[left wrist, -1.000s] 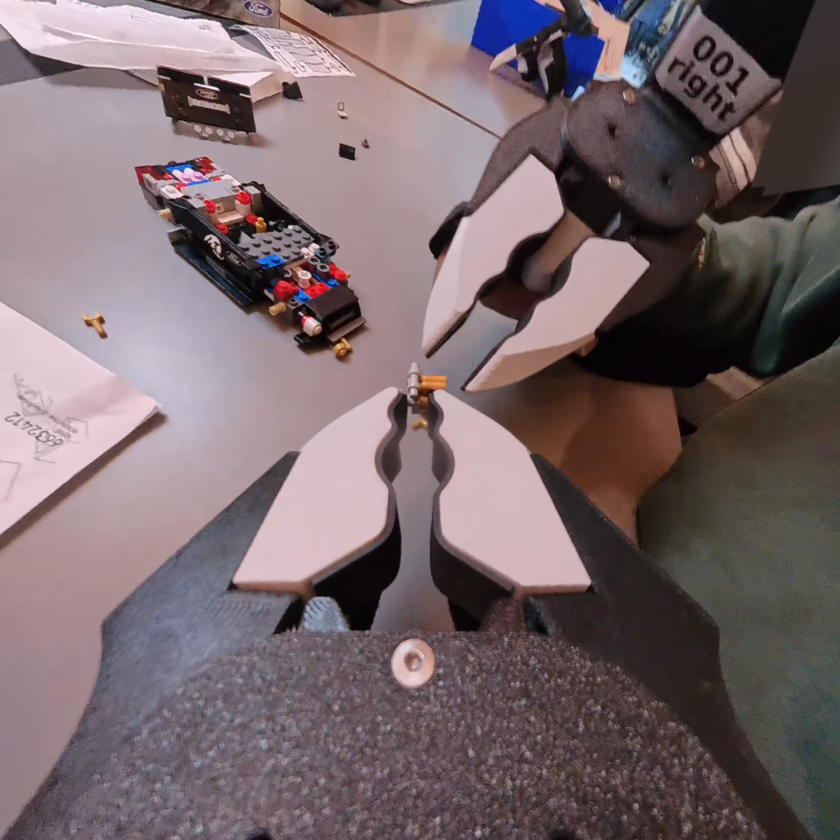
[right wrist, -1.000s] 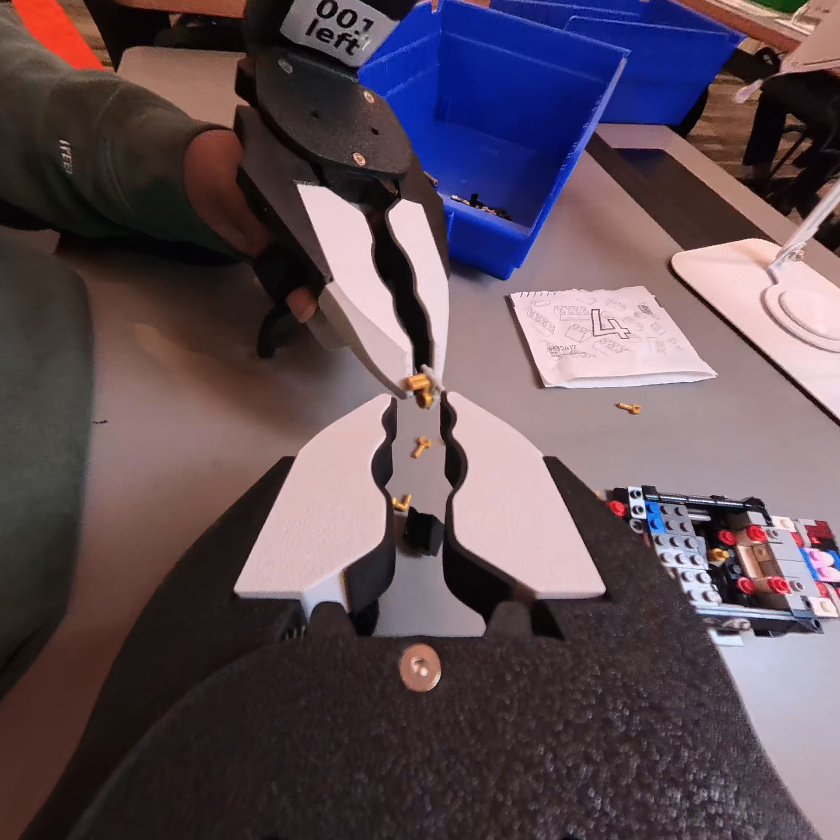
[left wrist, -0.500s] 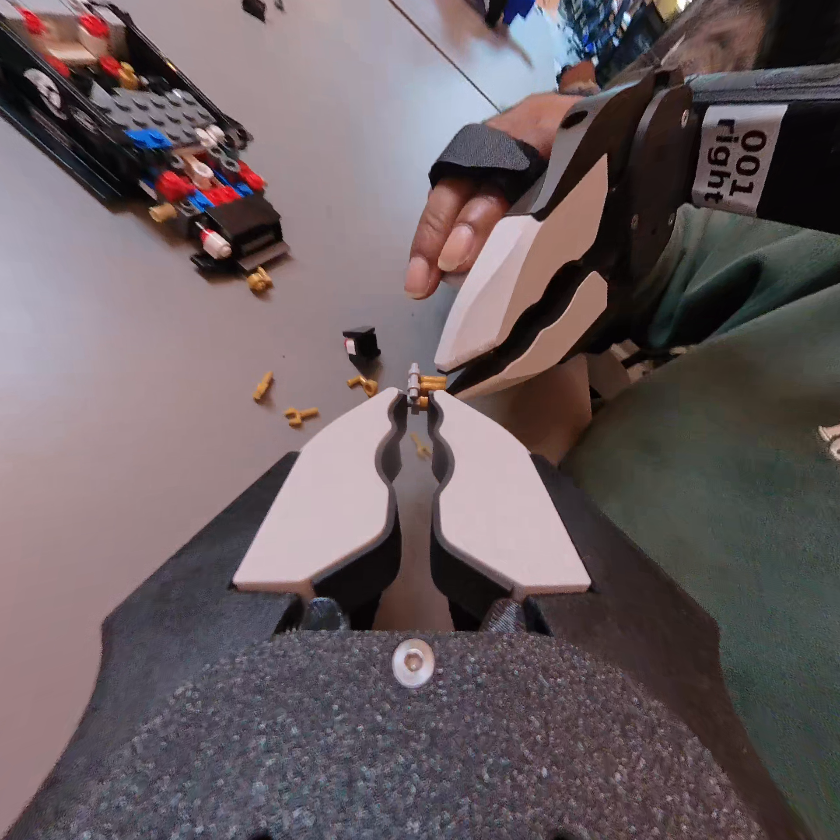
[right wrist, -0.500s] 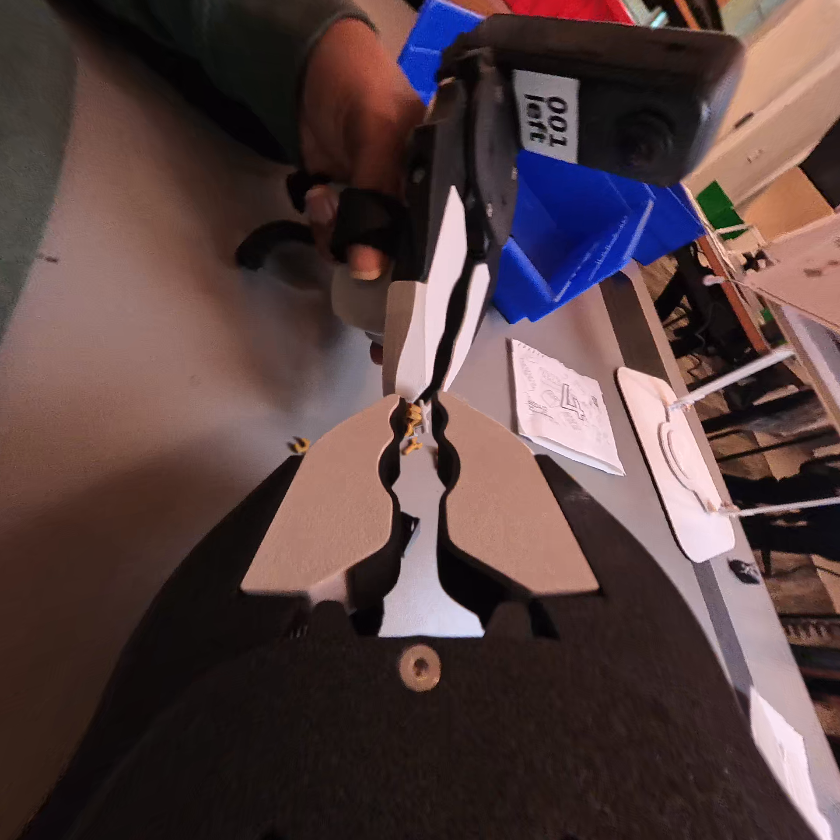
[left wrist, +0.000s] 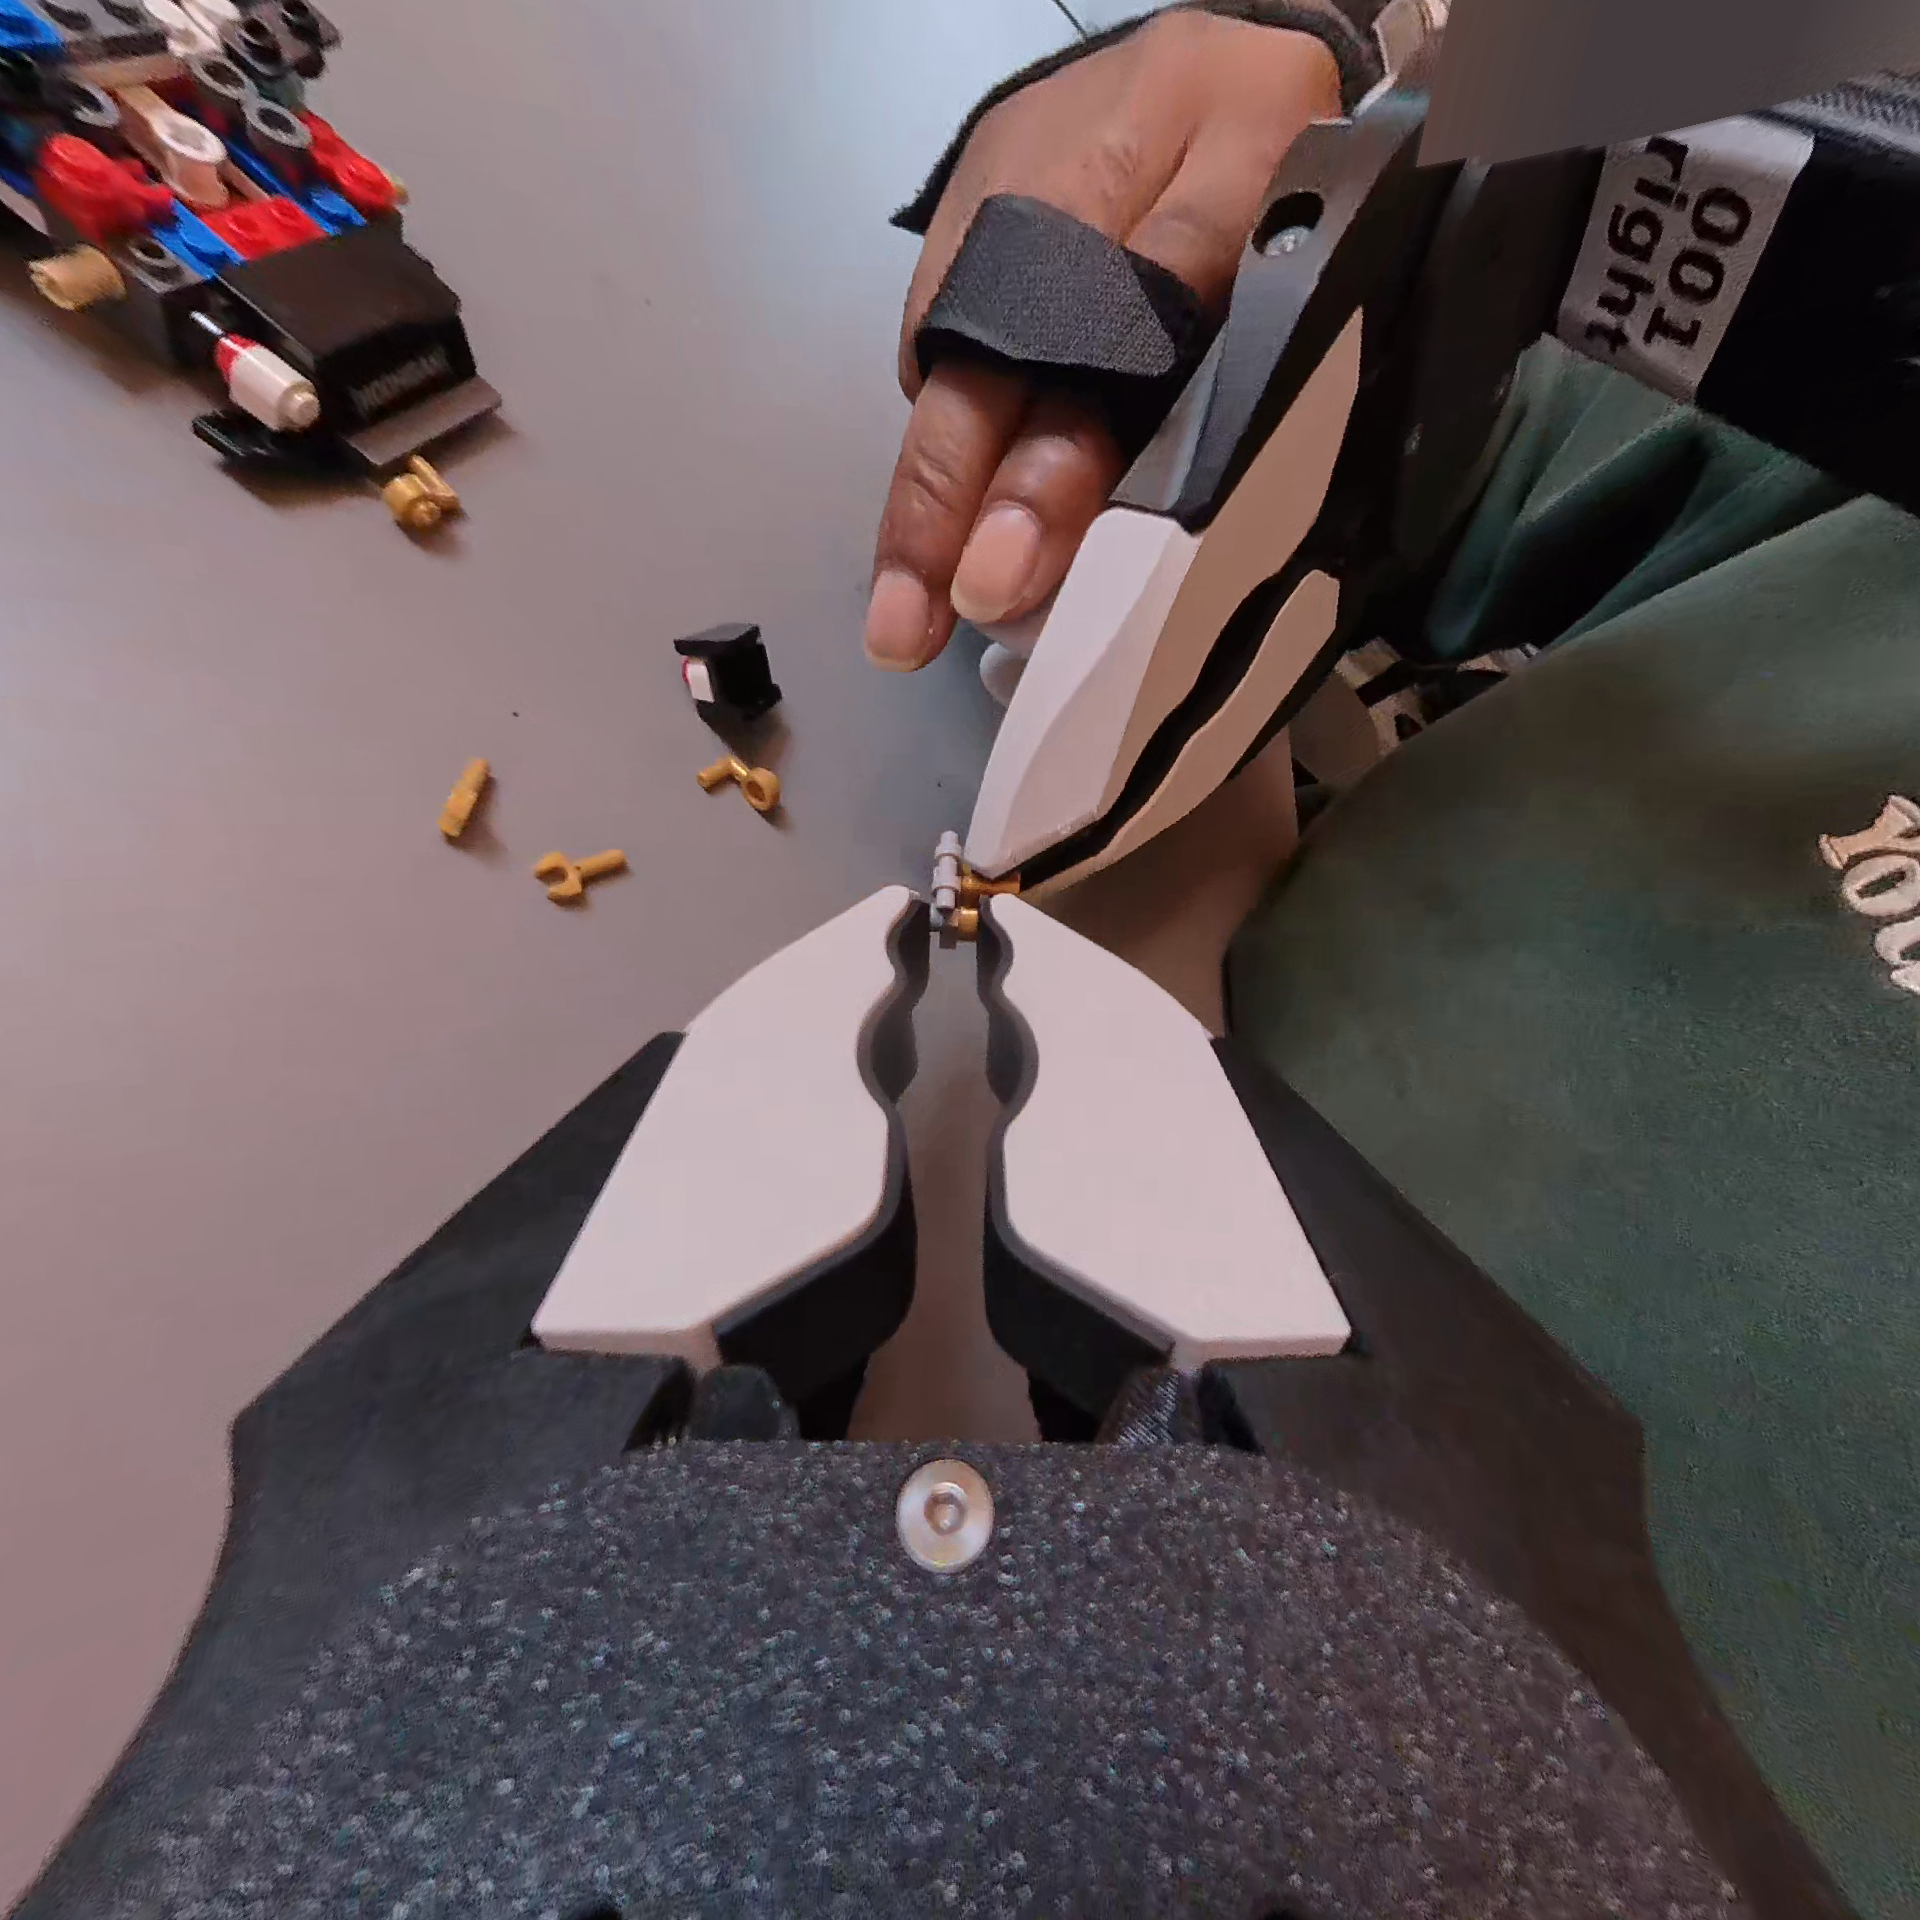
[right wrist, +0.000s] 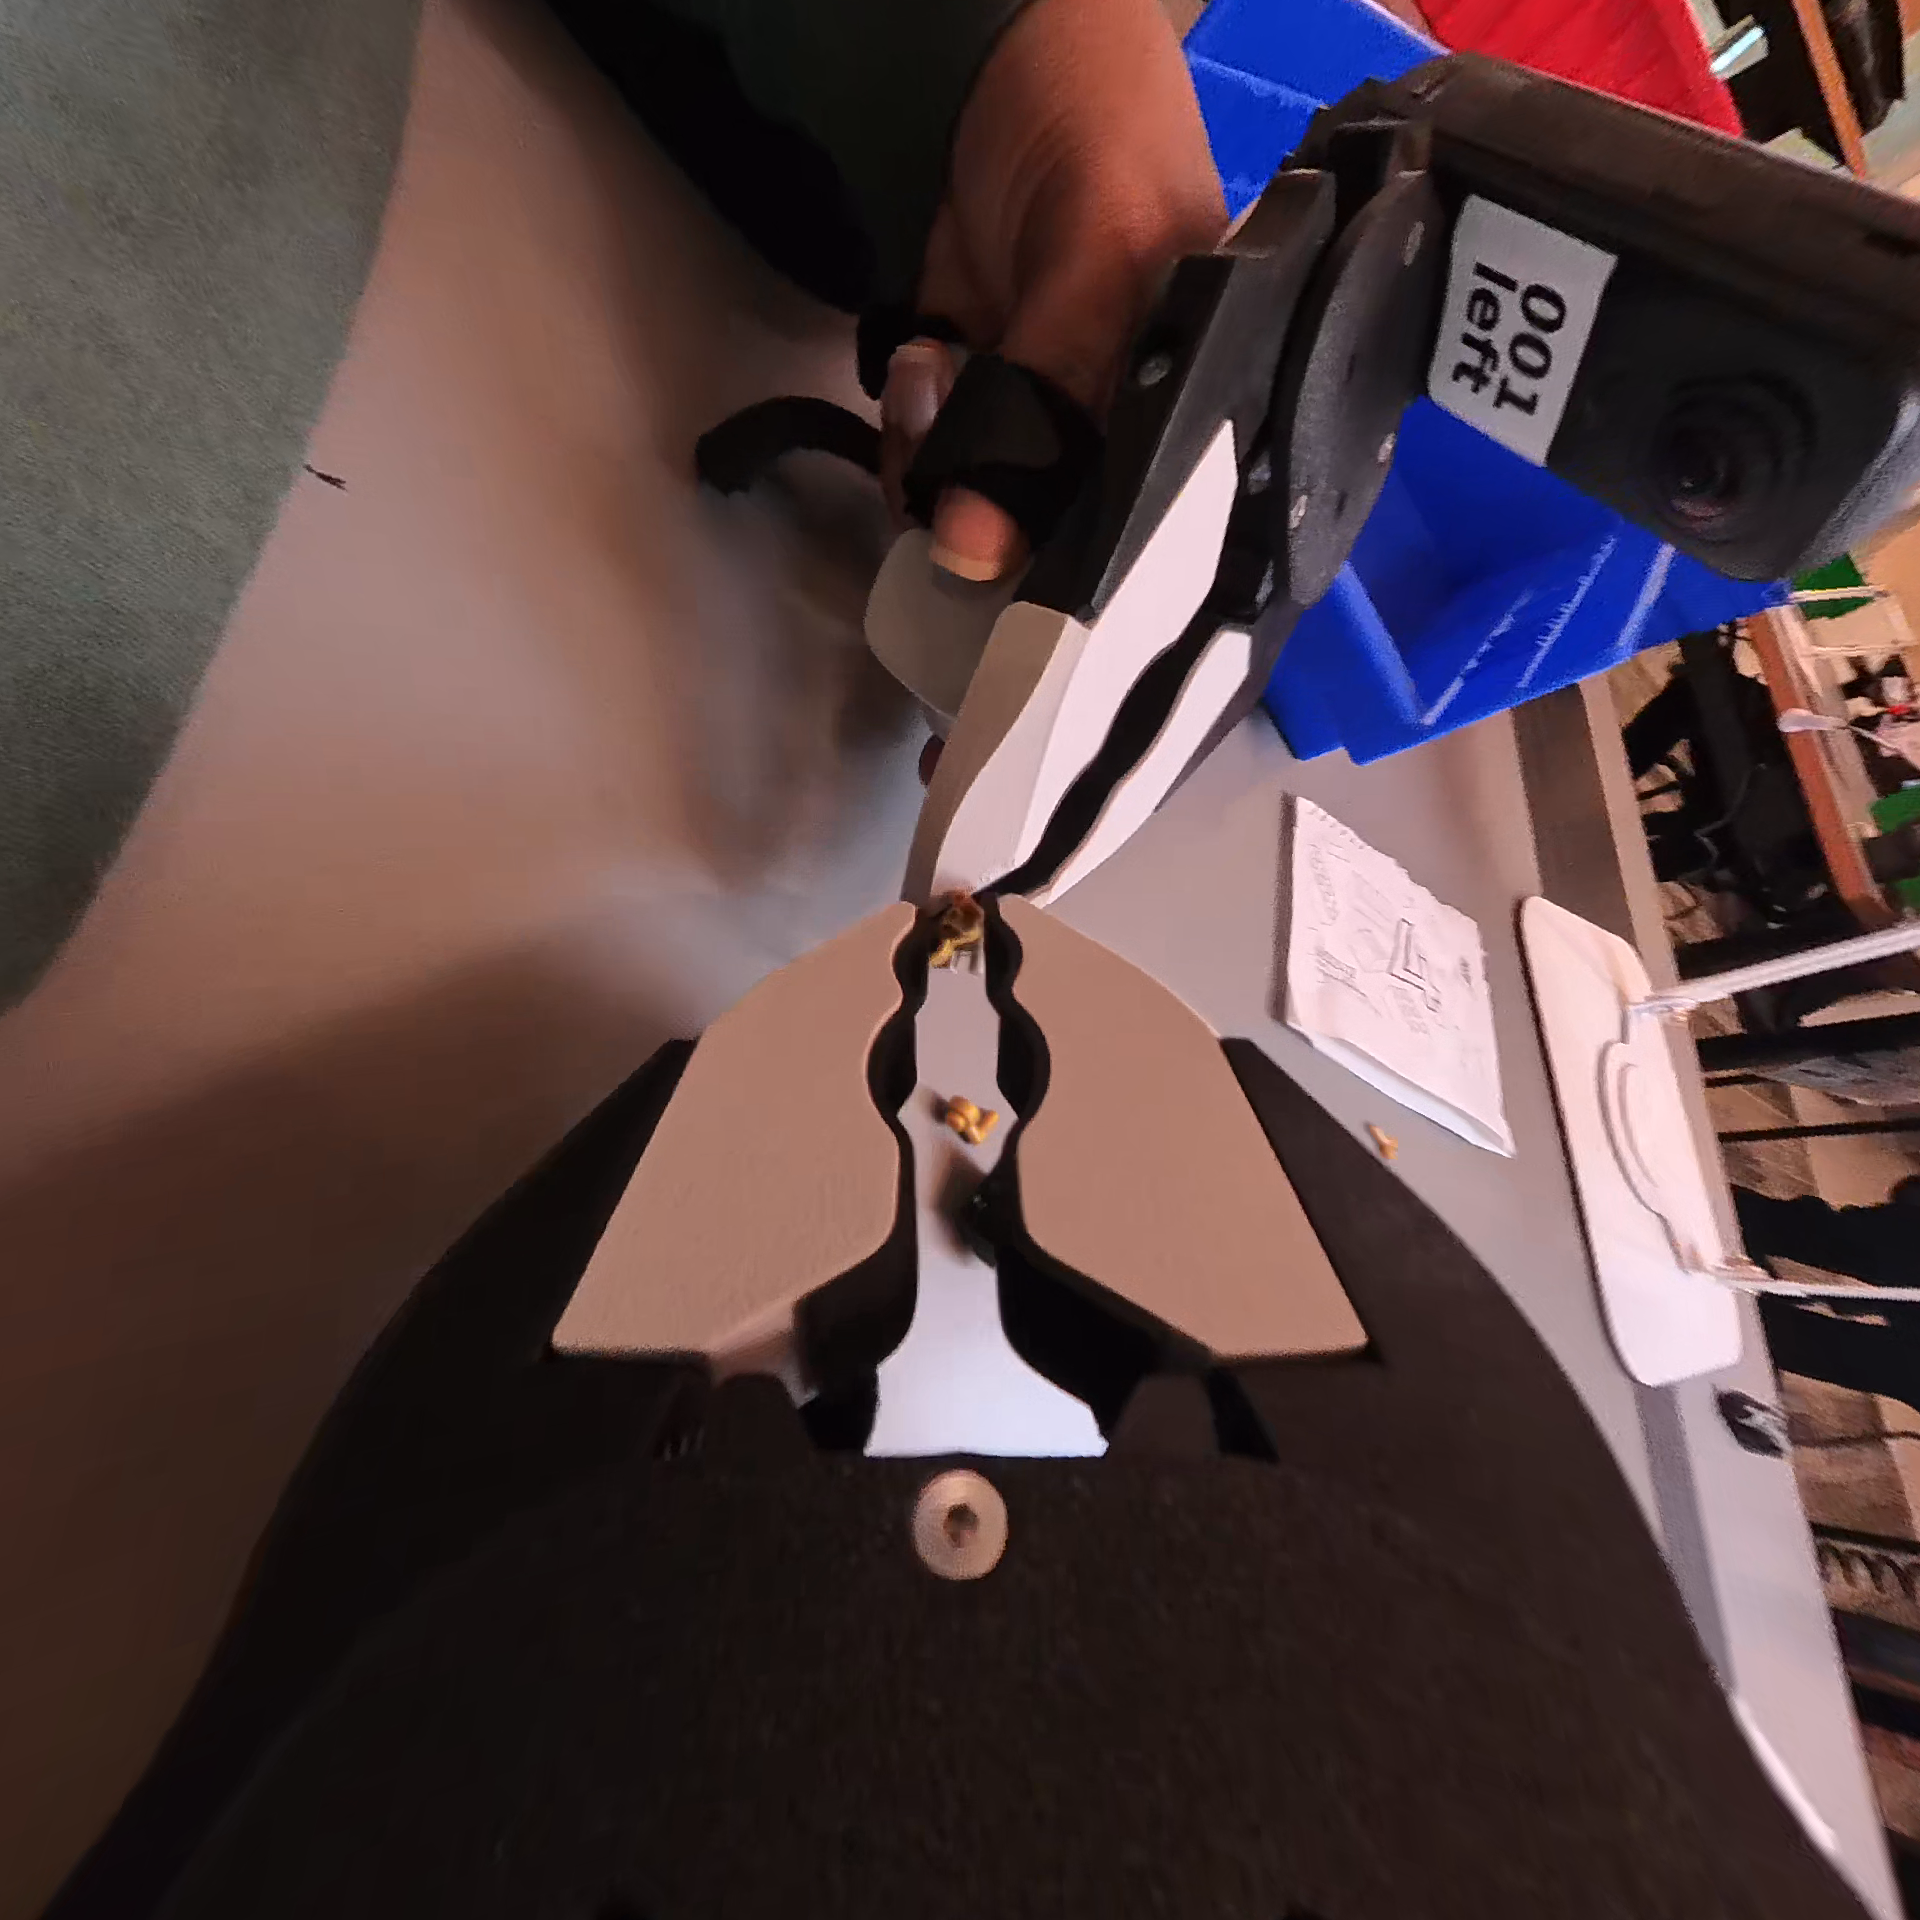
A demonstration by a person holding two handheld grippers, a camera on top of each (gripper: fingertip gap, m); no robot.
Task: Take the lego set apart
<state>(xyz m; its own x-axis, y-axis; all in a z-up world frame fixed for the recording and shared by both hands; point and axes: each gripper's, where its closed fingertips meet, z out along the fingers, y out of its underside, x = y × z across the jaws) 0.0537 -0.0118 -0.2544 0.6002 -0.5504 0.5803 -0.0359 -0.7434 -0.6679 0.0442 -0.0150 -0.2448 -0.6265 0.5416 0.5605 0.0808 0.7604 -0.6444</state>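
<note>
Our right tongs (left wrist: 1003, 883), which hung parted above the piece a second ago, are now clenched on the upper gold peg of the tiny grey-and-gold lego clip assembly (left wrist: 954, 902). Our left tongs (left wrist: 948, 920) keep their pinch on its lower end. The two pairs of tips meet almost nose to nose, so we judge the pull-apart is ready to begin: one more small part about to come off.

The half-stripped black, red and blue lego car (left wrist: 208, 187) lies on the grey matte surface (left wrist: 312, 1039) at ten o'clock in the left wrist view, well apart from us. Between it and the tongs sit loose gold pegs (left wrist: 582, 871) and a small black brick with a pale face (left wrist: 727, 670).

In the right wrist view, a blue plastic bin (right wrist: 1455, 582) stands at one o'clock. A printed paper bag (right wrist: 1392, 997) and a white flat base (right wrist: 1621, 1164) lie at three o'clock, with blurred room clutter beyond the surface's edge.
</note>
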